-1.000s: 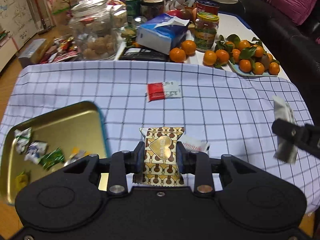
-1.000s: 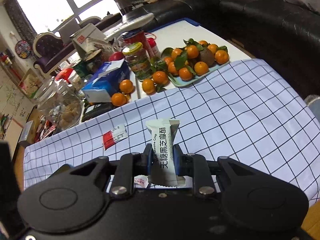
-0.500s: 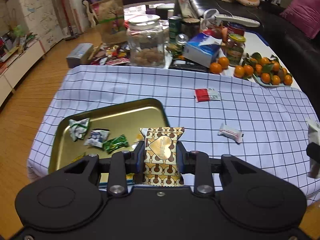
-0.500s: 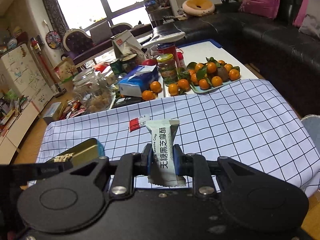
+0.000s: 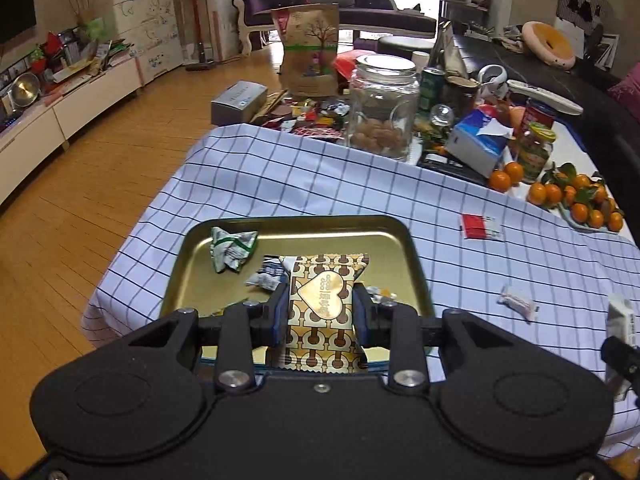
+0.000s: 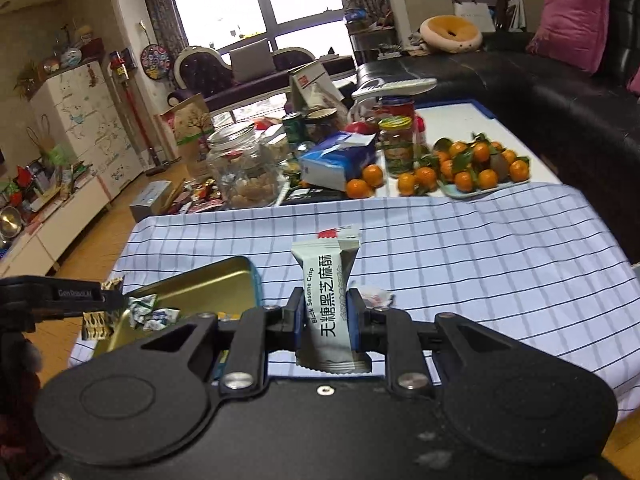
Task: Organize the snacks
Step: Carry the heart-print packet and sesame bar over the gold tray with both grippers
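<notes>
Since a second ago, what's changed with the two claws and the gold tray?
Both claws swung toward the gold tray: the left claw now holds its brown heart-print packet over it. The right claw follows beside it. Both grips are unchanged; the right keeps its sesame crisp bar. Nothing released.

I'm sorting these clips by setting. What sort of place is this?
Most likely a home living room: a black sofa with a pink cushion, a wooden floor, and a low table under a checked cloth crowded with snacks and tangerines.
</notes>
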`<state>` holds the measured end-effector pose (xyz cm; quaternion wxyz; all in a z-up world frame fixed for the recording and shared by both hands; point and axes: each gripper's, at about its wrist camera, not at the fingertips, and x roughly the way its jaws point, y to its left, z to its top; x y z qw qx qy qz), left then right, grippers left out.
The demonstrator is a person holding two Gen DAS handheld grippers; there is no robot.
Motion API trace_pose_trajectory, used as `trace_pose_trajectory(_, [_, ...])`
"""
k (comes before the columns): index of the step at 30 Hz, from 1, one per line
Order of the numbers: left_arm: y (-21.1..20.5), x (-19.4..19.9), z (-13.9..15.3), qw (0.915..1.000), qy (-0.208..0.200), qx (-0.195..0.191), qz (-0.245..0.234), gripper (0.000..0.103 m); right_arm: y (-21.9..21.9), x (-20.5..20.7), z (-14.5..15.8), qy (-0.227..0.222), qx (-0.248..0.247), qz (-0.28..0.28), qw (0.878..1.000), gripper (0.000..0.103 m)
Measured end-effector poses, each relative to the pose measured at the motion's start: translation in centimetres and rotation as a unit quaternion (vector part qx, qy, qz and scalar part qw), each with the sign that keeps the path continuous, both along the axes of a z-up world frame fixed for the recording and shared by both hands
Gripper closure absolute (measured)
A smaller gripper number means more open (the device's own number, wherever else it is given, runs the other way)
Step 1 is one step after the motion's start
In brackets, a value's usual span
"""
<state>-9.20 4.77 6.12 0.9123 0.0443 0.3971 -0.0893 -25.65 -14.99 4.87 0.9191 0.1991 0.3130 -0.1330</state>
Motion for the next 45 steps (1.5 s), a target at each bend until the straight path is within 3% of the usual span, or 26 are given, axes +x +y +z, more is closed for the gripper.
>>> trace_pose_trajectory(4, [1.0,0.4,-0.4,0.9998,-0.002,0.021,0.003,0.063,2.5,2.6,-1.0,0.028,-0.007,0.025,0.999,0.081])
trace_pose_trajectory(8, [2.6,1.4,-0.8,0.9995,0.023,-0.001,0.02,0.063,4.9,4.5,-1.3,0.027,0.014,0.049,0.998,0.081])
trace_pose_trajectory(14, [3.6,2.7,-1.7,0.9987,0.033,0.016,0.035,0.063,7.6,7.2,-2.1,0.038,0.024,0.076,0.996,0.081])
trace_pose_trajectory(17, [4.3,3.6,-2.1,0.9977,0.05,0.005,0.046,0.063,8.3,9.1,-2.6,0.041,0.032,0.087,0.995,0.081])
trace_pose_trajectory(25, [4.7,7.2,-4.1,0.9929,0.07,0.033,0.09,0.063,9.7,14.2,-4.1,0.054,0.001,0.121,0.991,0.081])
trace_pose_trajectory(31, [4.4,9.7,-6.2,0.987,0.102,0.052,0.112,0.063,8.9,17.7,-5.2,0.052,0.037,0.102,0.993,0.081])
trace_pose_trajectory(33, [4.3,9.9,-6.5,0.9866,0.112,0.041,0.111,0.063,8.6,18.7,-5.5,0.057,0.056,0.093,0.992,0.081])
trace_pose_trajectory(37, [3.6,10.2,-7.2,0.9866,0.11,0.065,0.101,0.063,7.8,19.6,-5.4,0.049,0.075,0.077,0.993,0.081])
trace_pose_trajectory(45, [3.7,10.2,-7.3,0.9861,0.11,0.067,0.105,0.063,6.2,20.7,-6.2,0.049,0.102,0.027,0.993,0.08])
